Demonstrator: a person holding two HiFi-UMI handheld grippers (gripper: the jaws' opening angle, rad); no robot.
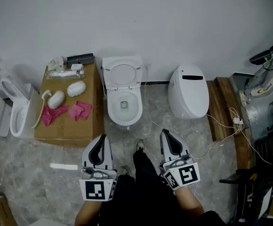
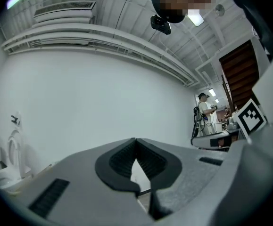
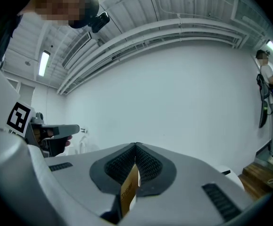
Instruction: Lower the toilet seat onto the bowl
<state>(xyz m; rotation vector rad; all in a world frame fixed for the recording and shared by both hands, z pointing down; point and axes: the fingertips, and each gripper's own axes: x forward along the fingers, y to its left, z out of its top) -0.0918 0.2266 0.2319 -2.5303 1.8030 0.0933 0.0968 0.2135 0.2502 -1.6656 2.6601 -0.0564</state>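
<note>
Ribbed fingers point(image 2: 117, 161) clenched empty (tips touching), left gripper point(image 1: 103, 138) and right gripper point(image 1: 164, 132) alike, glossy white toilet seat point(image 1: 109, 74) upright.

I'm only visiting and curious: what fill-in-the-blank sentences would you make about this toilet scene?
The seat is ___, not lowered onto the bowl.
The two cloths on the box are ___.
The left gripper and right gripper are both ___.
Missing words: raised; pink; shut.
</note>
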